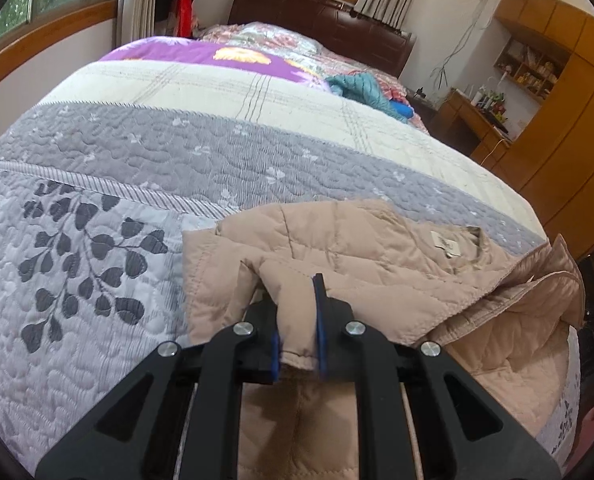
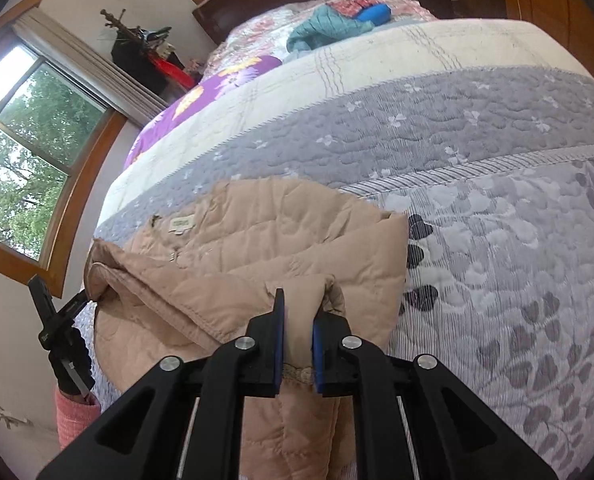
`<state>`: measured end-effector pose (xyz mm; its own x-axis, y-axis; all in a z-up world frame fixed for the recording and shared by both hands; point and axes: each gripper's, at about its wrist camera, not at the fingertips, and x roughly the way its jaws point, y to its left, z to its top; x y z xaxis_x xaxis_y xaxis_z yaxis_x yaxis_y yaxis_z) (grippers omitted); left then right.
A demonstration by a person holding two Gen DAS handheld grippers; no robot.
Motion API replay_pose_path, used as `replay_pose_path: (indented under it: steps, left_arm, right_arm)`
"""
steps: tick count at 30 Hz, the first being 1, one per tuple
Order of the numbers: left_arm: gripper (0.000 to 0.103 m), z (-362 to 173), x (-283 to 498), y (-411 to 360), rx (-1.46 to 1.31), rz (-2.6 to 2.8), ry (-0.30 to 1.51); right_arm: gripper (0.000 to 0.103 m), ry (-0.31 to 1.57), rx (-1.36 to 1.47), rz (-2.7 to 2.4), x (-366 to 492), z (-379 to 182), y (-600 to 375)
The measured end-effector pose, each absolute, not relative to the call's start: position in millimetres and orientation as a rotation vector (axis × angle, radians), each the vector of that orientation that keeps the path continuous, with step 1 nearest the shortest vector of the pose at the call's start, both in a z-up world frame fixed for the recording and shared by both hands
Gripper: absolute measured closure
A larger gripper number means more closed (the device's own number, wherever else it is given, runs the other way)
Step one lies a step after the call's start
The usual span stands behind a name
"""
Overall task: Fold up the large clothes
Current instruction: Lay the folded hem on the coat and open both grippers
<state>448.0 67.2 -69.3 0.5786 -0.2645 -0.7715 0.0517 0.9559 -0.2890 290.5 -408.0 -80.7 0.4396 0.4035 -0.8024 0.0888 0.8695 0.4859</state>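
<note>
Foremost, bed [image 1: 217, 152] with grey and cream quilt; on its near edge, tan quilted jacket [image 1: 337, 248], partly folded, hem hanging over. Left gripper [image 1: 297, 320] and right gripper [image 2: 299, 320], jaws each clamped on a fold of jacket hem.

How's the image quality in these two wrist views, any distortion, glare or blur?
Left wrist view: fisheye bows the bed, dark corners, soft daylight, beige jacket sharp. Right wrist view: same bulge, window blown out at upper left, slight softness on the leaf-print quilt.
</note>
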Motion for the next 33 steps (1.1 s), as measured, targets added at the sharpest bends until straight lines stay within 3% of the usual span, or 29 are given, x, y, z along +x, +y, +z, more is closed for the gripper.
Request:
replay_pose_path:
  steps: [12,15,18,26,33]
  left_arm:
    - [0.080,-91,479,80,-0.393,-0.246,1.038]
    - [0.076,-89,480,88,-0.446,-0.283,1.047]
    - [0.072,-84,479,99,-0.542,-0.319,1.050]
    - [0.062,-51,457,133,-0.626,-0.337,0.946]
    - [0.057,-48,403,127,-0.422,-0.304,0.944]
  right_arm:
    - [0.080,1.178,0.717,0.232,318,-122,-430]
    - [0.071,1.163,0.803,0.268,315,-124,-442]
    - [0.051,1.124,0.814,0.253,307,-115,-452]
    - [0.051,1.083,0.667,0.282,272,-91,-439]
    - [0.051,1.084,0.538,0.312,228,-89,-410]
